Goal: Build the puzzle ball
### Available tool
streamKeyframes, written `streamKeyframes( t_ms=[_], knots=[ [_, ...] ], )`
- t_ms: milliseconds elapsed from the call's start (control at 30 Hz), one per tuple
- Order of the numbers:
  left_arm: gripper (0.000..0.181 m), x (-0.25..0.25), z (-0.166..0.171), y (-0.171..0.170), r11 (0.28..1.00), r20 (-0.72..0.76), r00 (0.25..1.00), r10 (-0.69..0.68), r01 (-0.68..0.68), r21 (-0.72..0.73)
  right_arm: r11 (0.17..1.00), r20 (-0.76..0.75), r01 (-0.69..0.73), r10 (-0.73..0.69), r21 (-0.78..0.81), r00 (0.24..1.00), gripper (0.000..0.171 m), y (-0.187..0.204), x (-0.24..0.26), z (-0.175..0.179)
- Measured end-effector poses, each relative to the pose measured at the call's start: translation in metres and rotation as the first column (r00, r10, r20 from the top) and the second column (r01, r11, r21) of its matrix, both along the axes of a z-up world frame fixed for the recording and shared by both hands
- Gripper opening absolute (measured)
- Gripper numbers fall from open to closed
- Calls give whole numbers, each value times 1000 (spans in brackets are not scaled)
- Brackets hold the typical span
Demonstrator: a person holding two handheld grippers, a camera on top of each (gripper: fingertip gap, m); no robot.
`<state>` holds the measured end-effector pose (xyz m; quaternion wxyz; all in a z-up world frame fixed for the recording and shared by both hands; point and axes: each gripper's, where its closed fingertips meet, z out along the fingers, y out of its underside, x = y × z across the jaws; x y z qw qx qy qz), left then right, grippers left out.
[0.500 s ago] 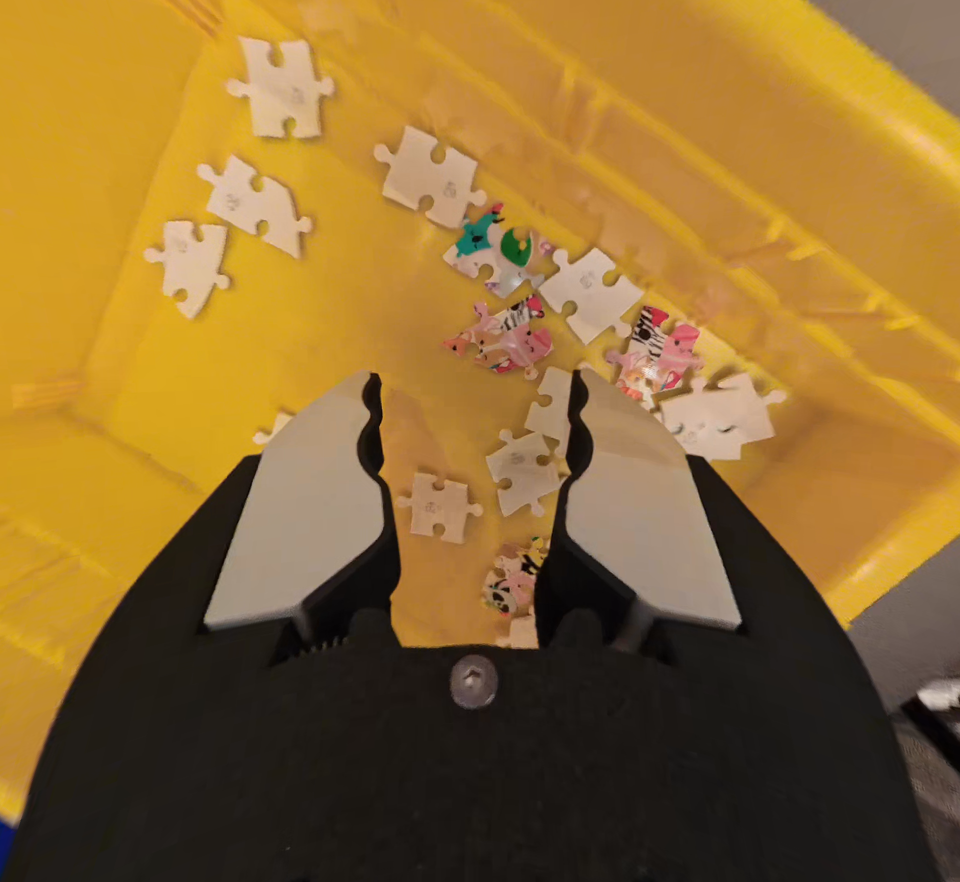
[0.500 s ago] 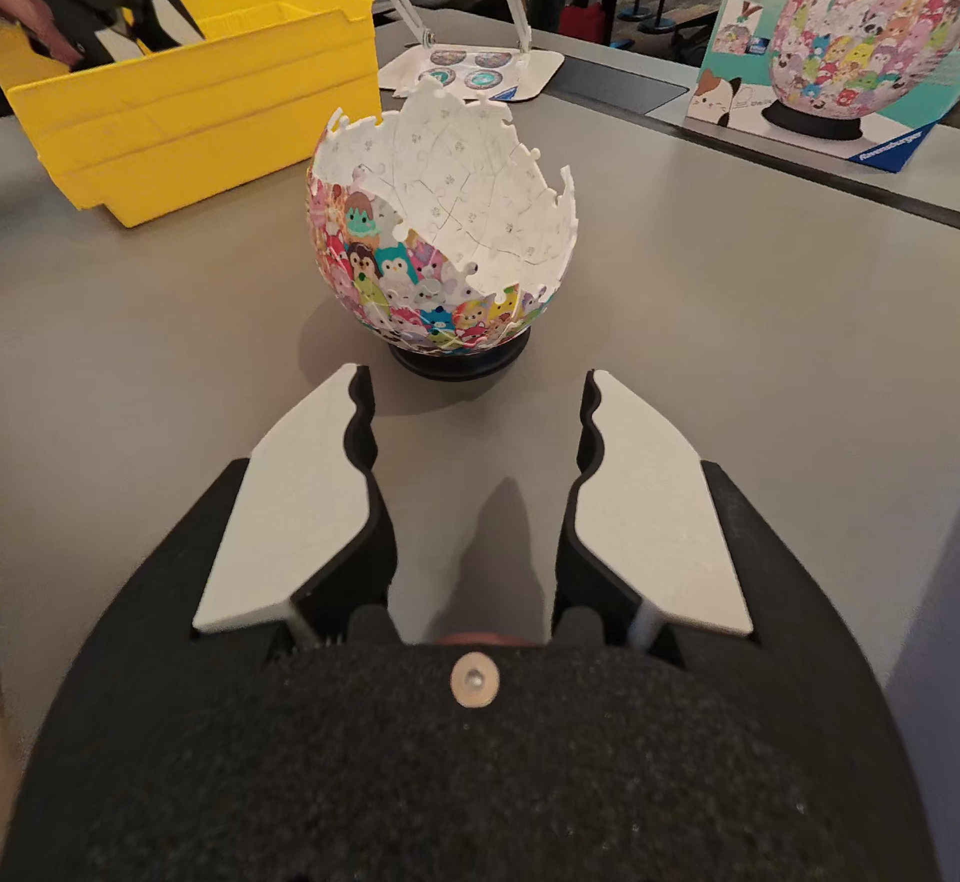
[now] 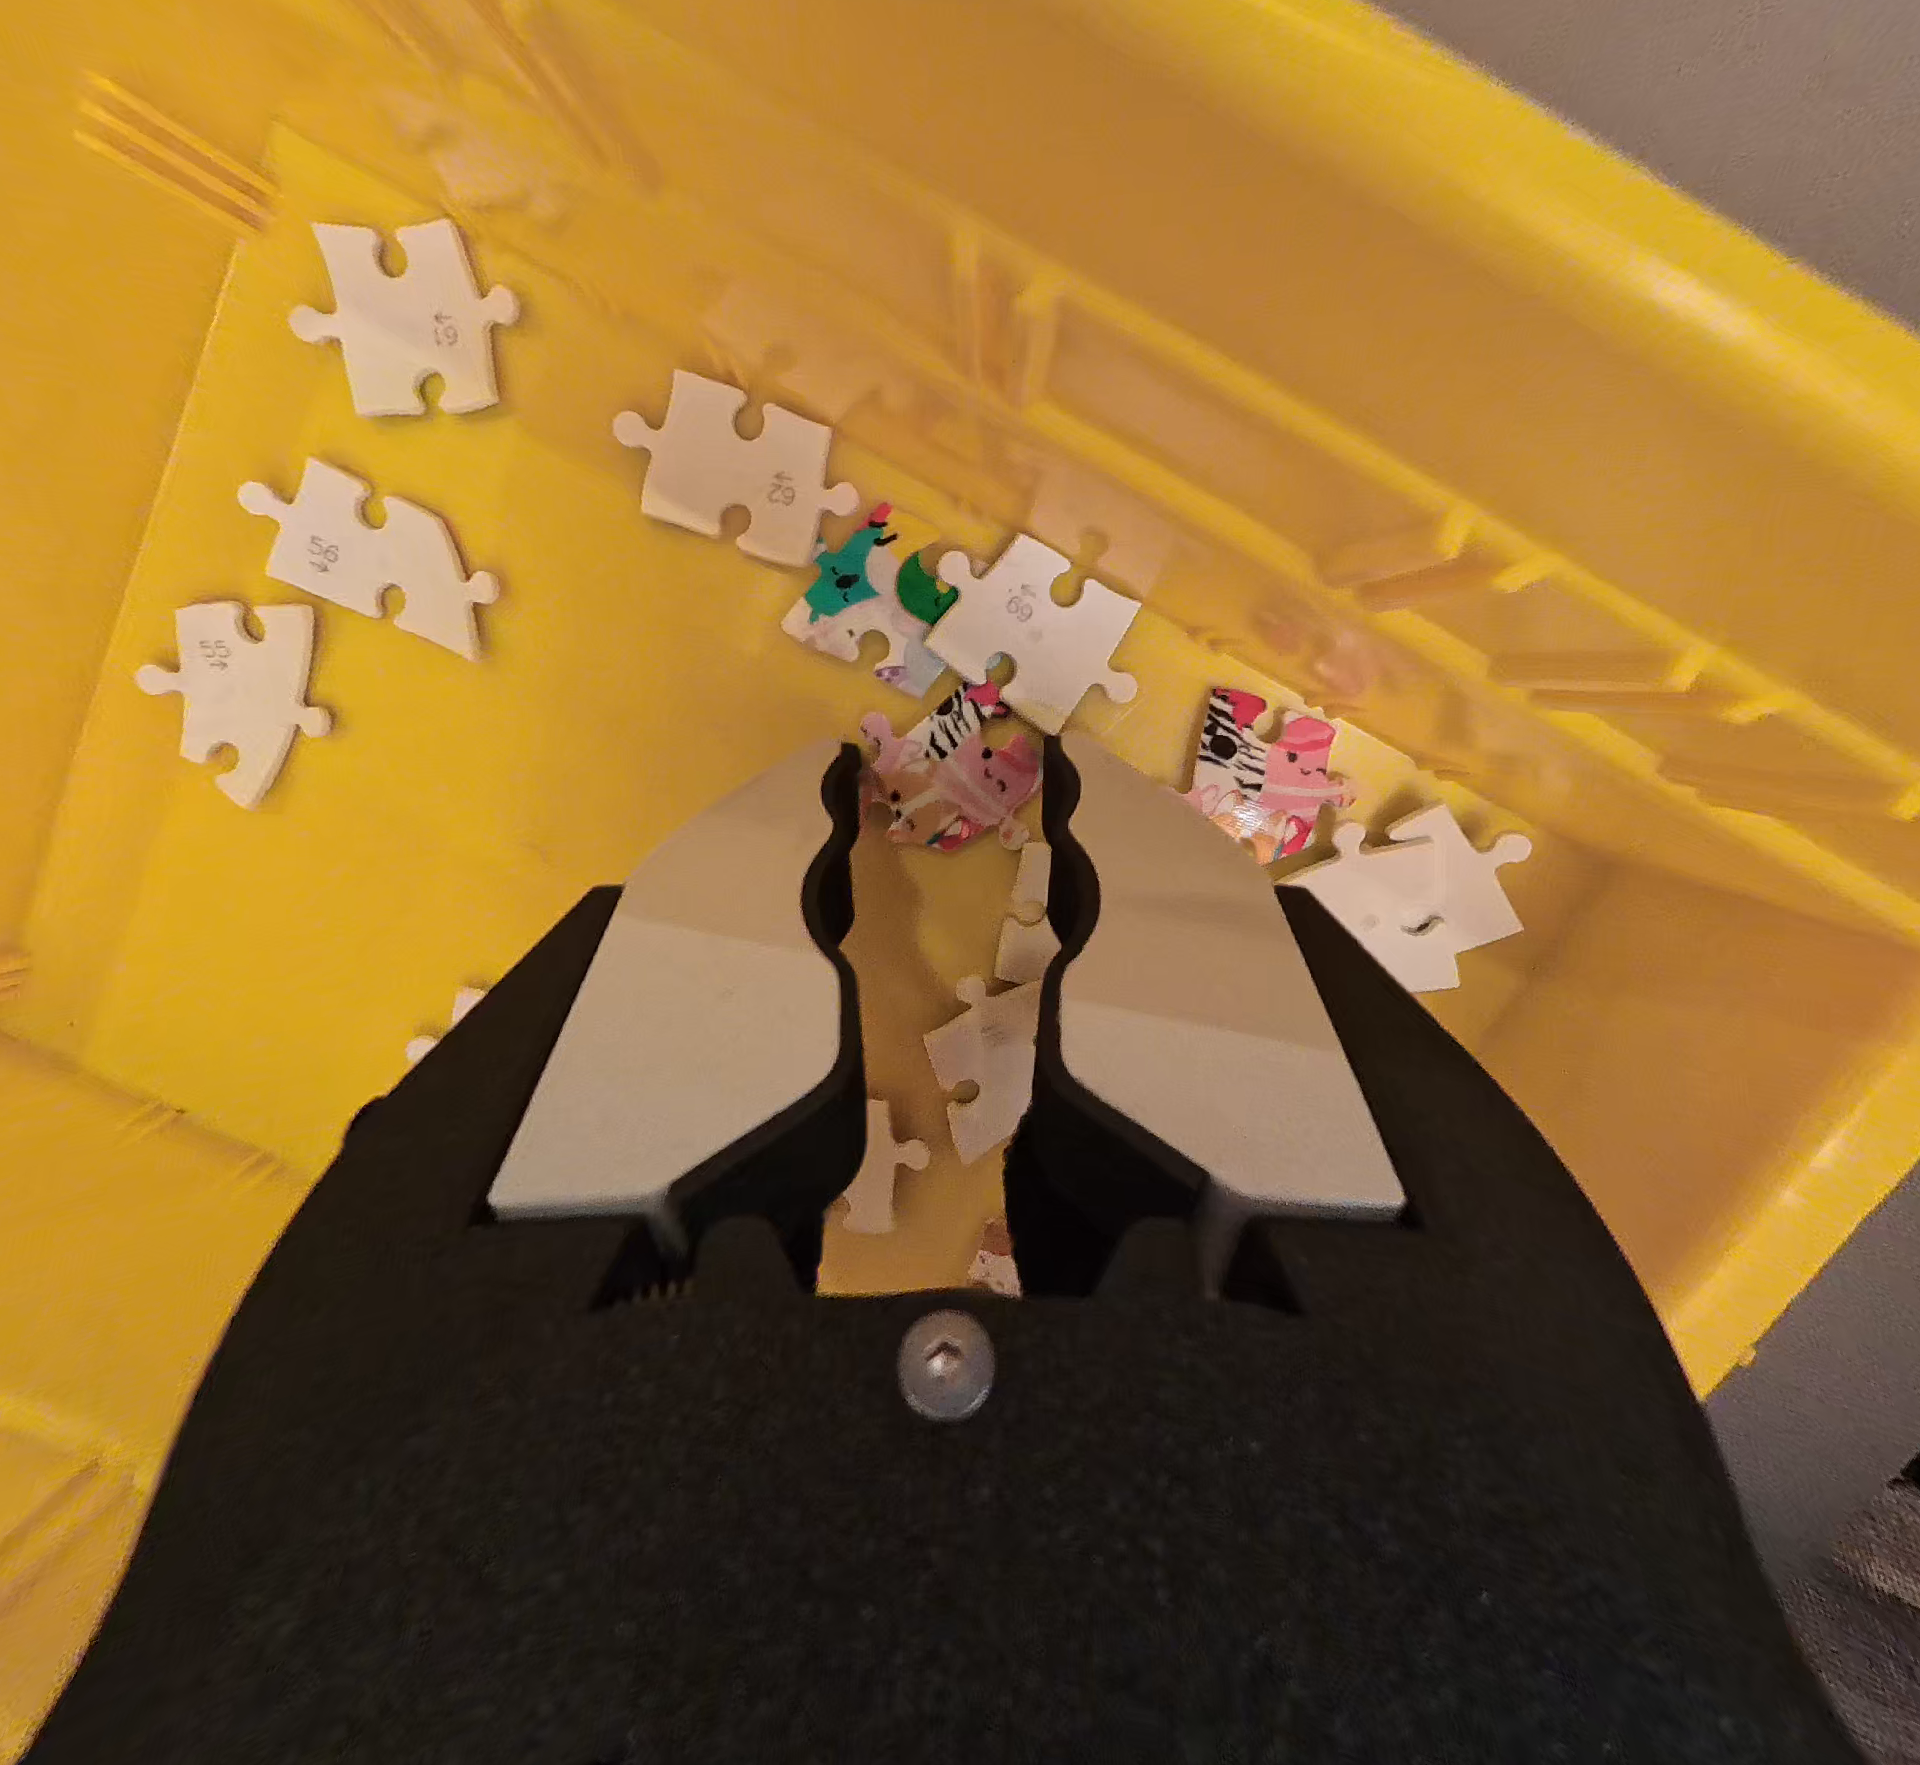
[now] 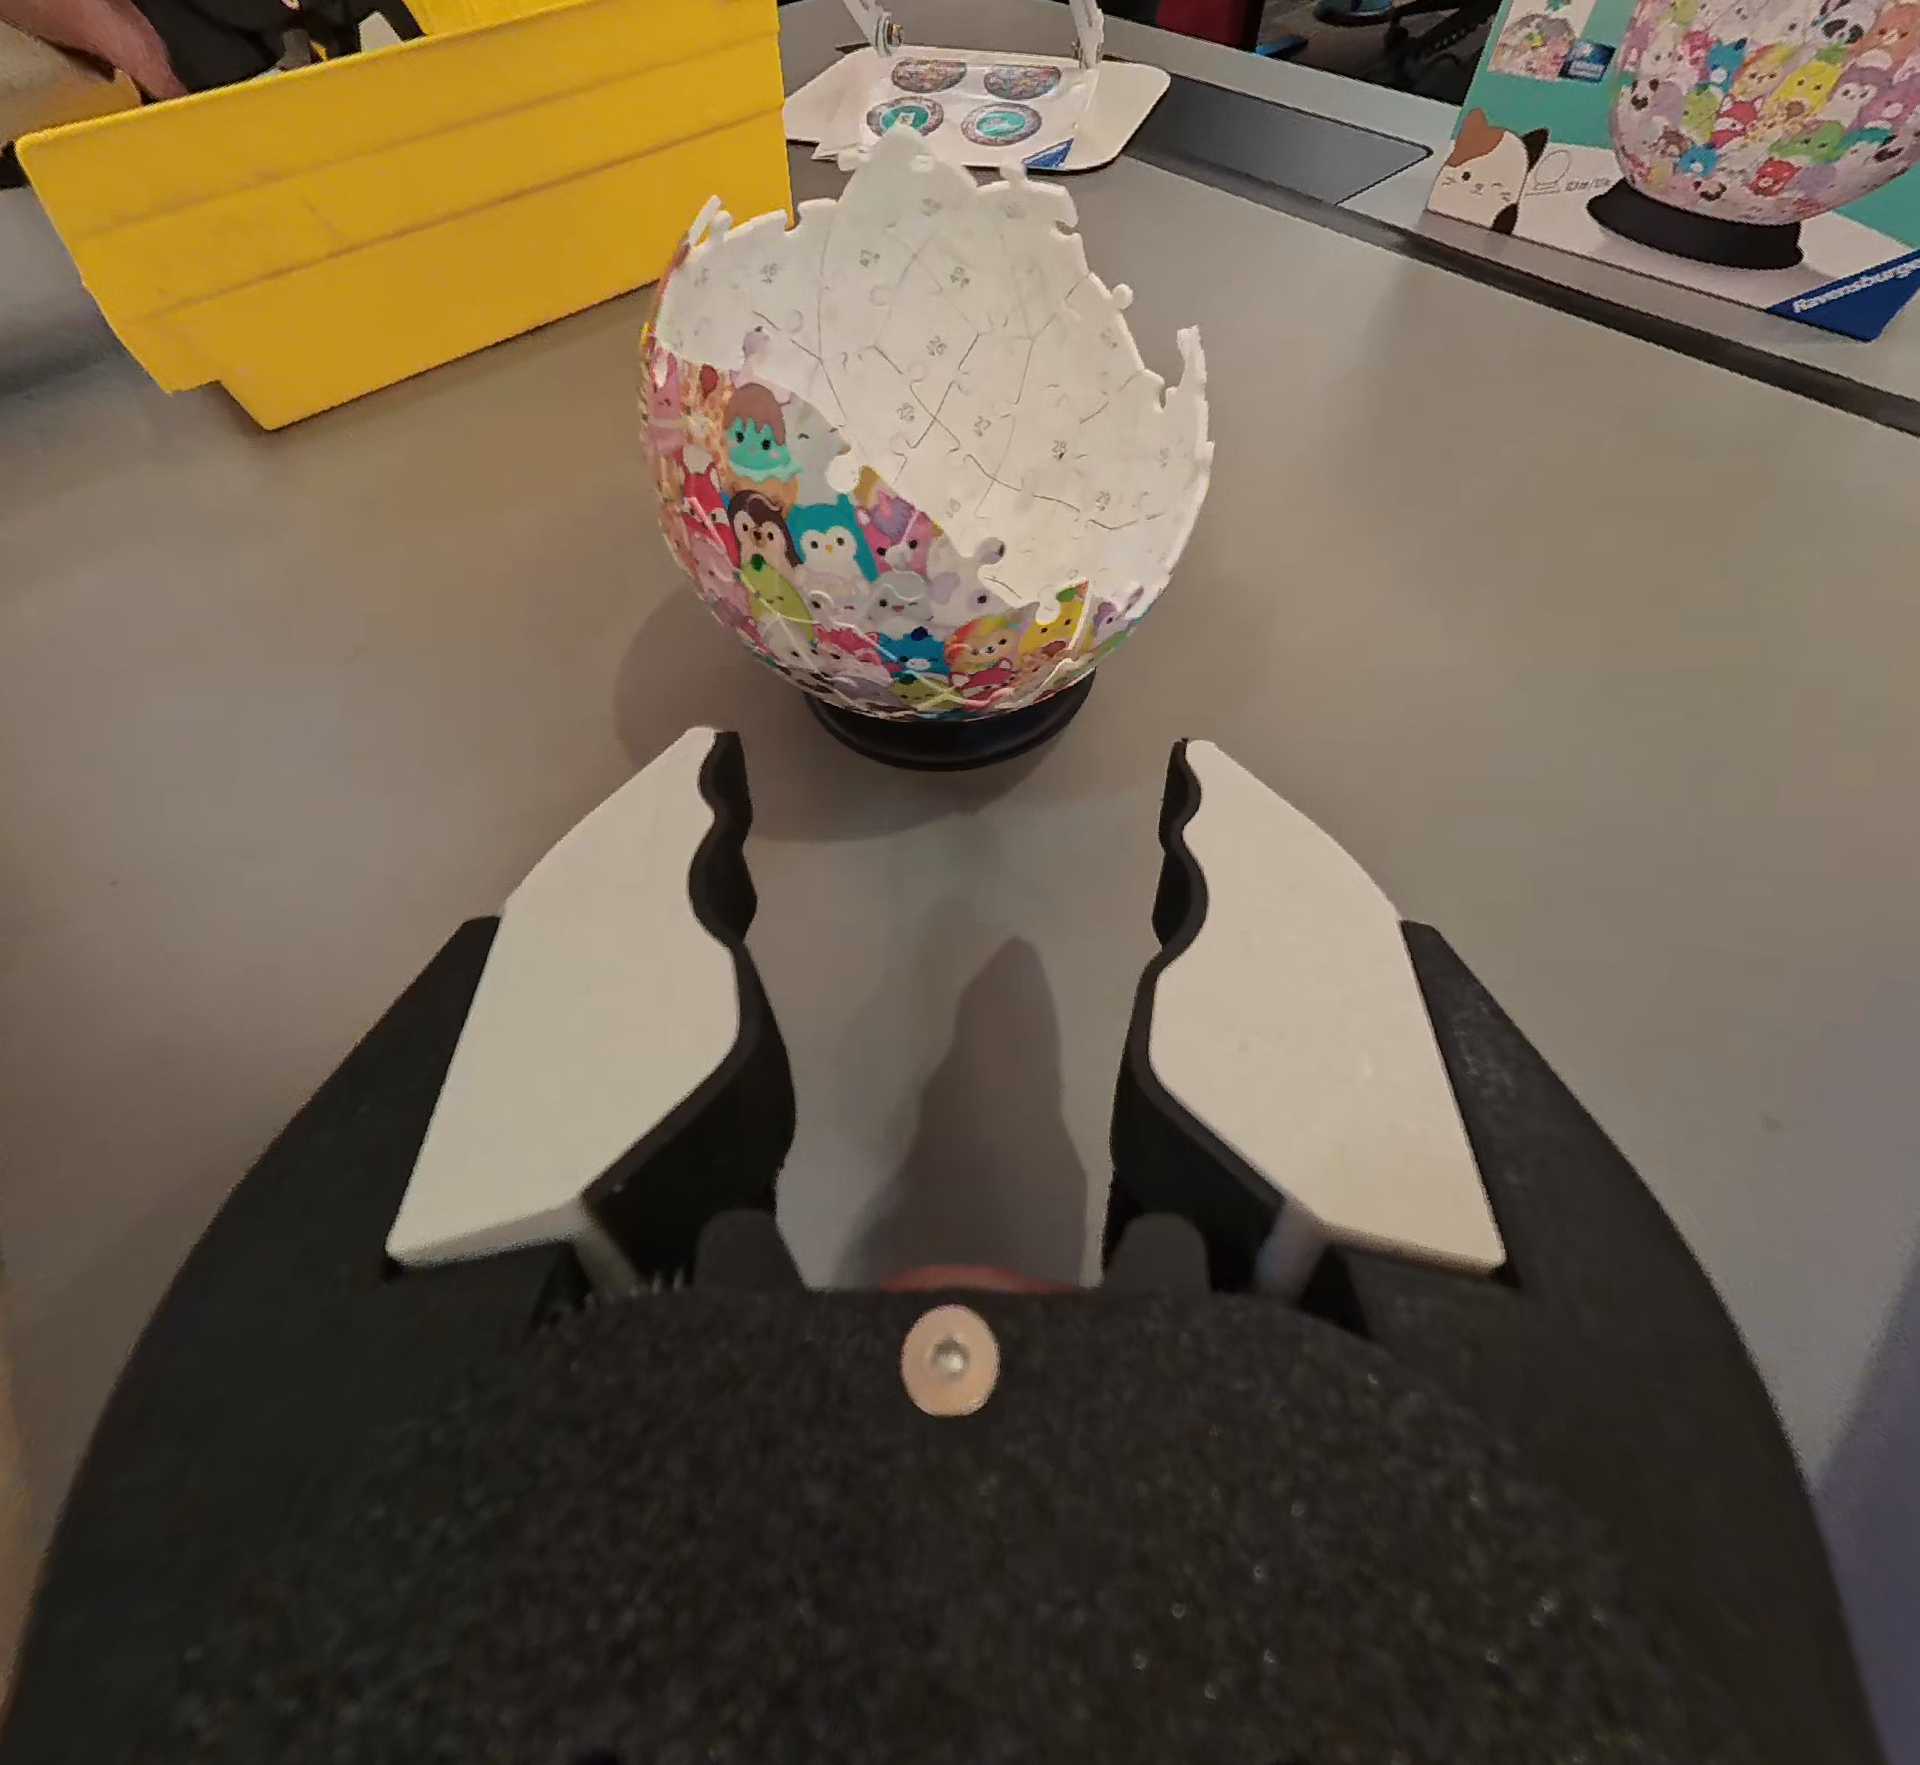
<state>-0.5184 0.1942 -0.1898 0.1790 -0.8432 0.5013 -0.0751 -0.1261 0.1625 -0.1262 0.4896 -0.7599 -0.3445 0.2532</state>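
Puzzle ball (image 4: 925,468) sits mid-frame on its black stand (image 4: 951,728), about half built with its top open. Loose pieces (image 3: 410,318) lie in the yellow bin (image 3: 1351,281), not yet used. Left gripper (image 3: 951,770) hangs over them with jaws narrow and empty; right gripper (image 4: 951,770) waits near the ball, jaws wide.

Pieces (image 3: 987,1071) between left gripper (image 3: 951,759) fingers: partly hidden. Piece (image 3: 447,1014) at left finger: mostly hidden. Bin (image 3: 1351,281) walls: blurred, cut by edges. Box (image 4: 1704,84): cut at right edge. Ball (image 4: 925,468) far side: hidden.
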Motion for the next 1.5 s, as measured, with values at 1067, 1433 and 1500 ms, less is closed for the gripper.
streamKeyframes(
  t_ms=[1067, 1433, 1500],
  knots=[
    [0, 230, 187, -123, 901, 881, -191, 432, 132, -413, 933, 63, -271, 264, 235, 962, 28, -75, -91, 96],
    [49, 260, 129, -166, 971, 929, 282, 240, -85, -225, 938, 40, -341, 338, 71, 940, 39, -126, -26, 22],
    [49, 268, 130, -173, 984, 926, 331, 179, -72, -164, 886, 49, -464, 463, 9, 885, 40, -163, -26, 14]
  ],
)
